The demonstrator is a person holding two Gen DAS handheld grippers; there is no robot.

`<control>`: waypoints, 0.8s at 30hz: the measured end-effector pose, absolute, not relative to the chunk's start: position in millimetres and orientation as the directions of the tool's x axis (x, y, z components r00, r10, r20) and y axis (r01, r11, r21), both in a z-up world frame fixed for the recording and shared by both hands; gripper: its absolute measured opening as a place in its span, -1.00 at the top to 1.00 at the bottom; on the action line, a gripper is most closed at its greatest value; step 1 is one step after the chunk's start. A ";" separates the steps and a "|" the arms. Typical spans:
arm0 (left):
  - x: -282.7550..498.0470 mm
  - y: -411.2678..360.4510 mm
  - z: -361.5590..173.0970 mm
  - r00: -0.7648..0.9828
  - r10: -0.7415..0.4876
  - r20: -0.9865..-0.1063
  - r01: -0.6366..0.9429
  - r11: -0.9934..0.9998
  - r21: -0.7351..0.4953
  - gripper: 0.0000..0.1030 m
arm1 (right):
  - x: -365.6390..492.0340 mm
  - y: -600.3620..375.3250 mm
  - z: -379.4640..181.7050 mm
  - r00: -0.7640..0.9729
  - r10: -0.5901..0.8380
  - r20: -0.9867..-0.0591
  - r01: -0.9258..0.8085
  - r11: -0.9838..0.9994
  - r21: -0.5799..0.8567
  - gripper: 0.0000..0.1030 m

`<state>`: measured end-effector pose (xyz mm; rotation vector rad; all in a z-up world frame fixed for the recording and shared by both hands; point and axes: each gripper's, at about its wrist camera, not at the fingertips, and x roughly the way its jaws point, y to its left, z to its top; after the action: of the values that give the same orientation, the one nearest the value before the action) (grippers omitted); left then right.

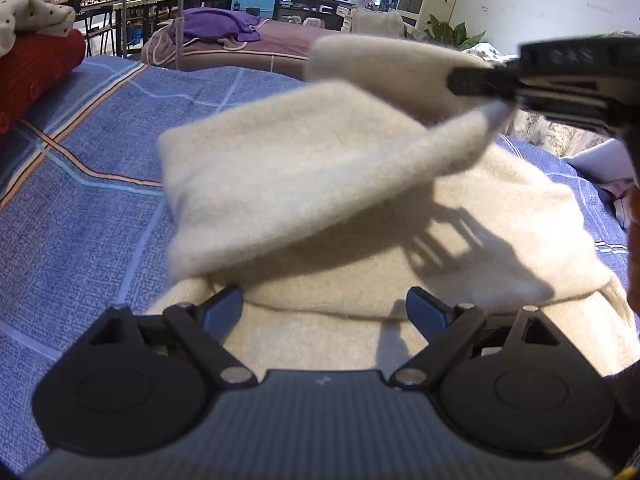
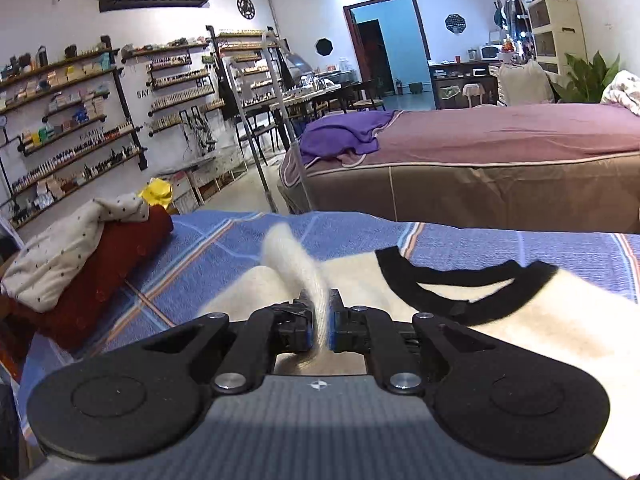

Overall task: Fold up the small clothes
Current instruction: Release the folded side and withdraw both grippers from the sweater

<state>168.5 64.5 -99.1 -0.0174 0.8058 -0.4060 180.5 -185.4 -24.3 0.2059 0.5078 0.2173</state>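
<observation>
A cream knit sweater [image 1: 460, 240] lies on the blue plaid bed cover [image 1: 88, 184]. Its black-trimmed neckline [image 2: 452, 284] shows in the right wrist view. My right gripper [image 2: 320, 322] is shut on the sweater's sleeve [image 2: 296, 264]; in the left wrist view it [image 1: 476, 84] holds the sleeve [image 1: 288, 168] lifted and stretched over the sweater's body. My left gripper [image 1: 324, 308] is open and empty, low over the sweater's near part, jaws wide apart.
A red garment [image 2: 104, 272] with a dotted cream cloth [image 2: 60, 248] on top lies at the bed's left edge. A second bed [image 2: 500, 152] with a purple blanket [image 2: 344, 132] stands beyond. Shelves [image 2: 80, 120] line the far left wall.
</observation>
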 end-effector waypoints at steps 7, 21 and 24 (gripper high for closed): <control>168.1 64.4 -101.6 0.615 -0.358 -0.703 0.340 0.924 -0.173 -0.78 | 121.7 -229.6 -92.6 0.716 0.279 -0.640 0.040 0.899 0.436 0.11; 170.4 66.5 -101.6 0.603 -0.360 -0.711 0.368 0.917 -0.152 -0.87 | 107.9 -300.4 -67.7 0.764 -0.097 -0.637 0.314 0.919 0.238 -1.00; 169.8 68.8 -102.2 0.600 -0.365 -0.712 0.379 0.913 -0.149 -0.87 | 118.1 -321.2 -91.3 0.746 0.002 -0.666 0.302 0.890 0.342 -1.00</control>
<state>169.8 68.8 -102.2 0.0180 0.8207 -0.4313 118.1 -321.2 -91.3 0.4536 0.7151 -0.1705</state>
